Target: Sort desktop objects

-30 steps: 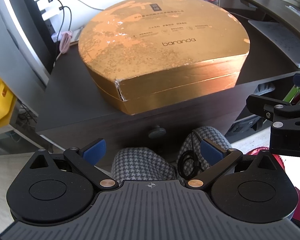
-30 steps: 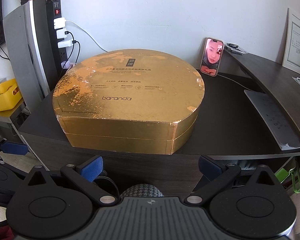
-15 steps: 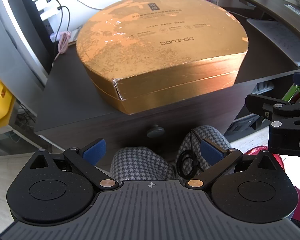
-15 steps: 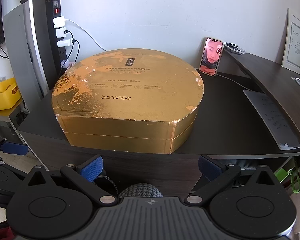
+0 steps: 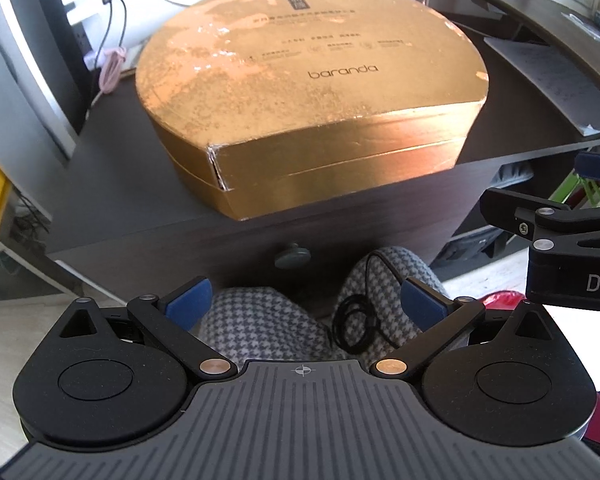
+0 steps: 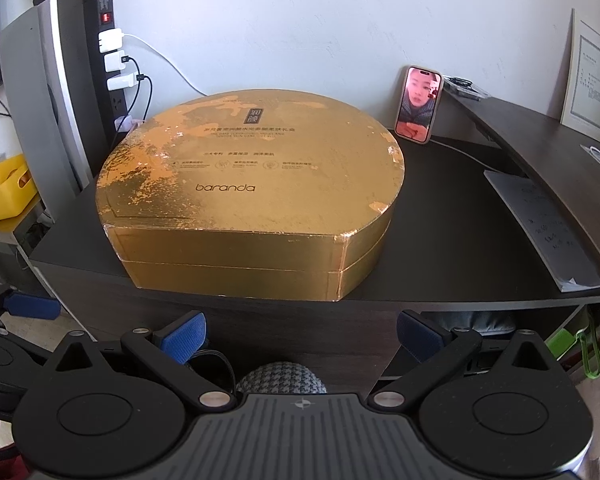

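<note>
Gold box (image 6: 252, 200), lid on, near the front edge of the dark worktop (image 6: 460, 240), closer to the left edge than the right; flat side toward the front, front left corner jutting just over the edge in the left wrist view (image 5: 312, 92). "baranda" printed on the lid. Scuffed foil at the lid's corners.

Left tongs (image 5: 306, 300) spread wide, empty, below the front edge, over houndstooth knees (image 5: 260, 320) with a black cable (image 5: 356, 320) looped on them. Right tongs (image 6: 300, 334) likewise wide and empty, in front of the worktop, level with its front edge, well short of the box. Blue pads (image 6: 184, 336) on the tips.

Phone (image 6: 419, 105) upright against the wall at the back edge, right of the box, screen lit. Paper (image 6: 540, 224) flat along the right edge. Raised shelf (image 6: 560, 160) beyond it at the right, framed sheet (image 6: 596, 84) propped against the wall there. Power strip (image 6: 108, 60) upright behind the back left corner, three white chargers plugged in. Yellow bin (image 6: 4, 188) off the left edge, lower down.
</note>
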### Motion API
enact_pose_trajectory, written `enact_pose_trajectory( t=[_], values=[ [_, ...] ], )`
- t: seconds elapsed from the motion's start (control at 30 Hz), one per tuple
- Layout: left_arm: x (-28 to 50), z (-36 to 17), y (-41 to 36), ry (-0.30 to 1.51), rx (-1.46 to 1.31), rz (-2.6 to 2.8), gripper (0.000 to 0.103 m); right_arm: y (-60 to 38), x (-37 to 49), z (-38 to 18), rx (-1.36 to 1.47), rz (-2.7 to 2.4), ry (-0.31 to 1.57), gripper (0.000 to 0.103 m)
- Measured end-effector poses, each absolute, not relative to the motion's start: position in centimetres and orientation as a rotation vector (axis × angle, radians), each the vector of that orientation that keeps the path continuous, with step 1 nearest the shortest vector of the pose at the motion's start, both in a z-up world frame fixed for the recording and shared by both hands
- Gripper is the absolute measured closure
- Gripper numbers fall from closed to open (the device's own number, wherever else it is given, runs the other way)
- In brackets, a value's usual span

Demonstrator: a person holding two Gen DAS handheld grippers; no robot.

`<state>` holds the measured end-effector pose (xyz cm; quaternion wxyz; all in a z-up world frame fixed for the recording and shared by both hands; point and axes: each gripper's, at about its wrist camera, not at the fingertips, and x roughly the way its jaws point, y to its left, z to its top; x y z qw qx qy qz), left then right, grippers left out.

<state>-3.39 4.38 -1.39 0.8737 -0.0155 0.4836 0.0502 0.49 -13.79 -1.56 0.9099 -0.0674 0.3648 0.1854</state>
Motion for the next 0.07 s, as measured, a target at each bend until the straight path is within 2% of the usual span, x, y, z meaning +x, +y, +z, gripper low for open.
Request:
enact_pose_trajectory(
  t=[0.07],
  values=[
    [-3.45, -1.20, 4.38, 0.978, -0.026, 0.109, 0.000, -14.05, 0.84, -1.64, -0.112, 0.375, 0.756, 0.001]
  ],
)
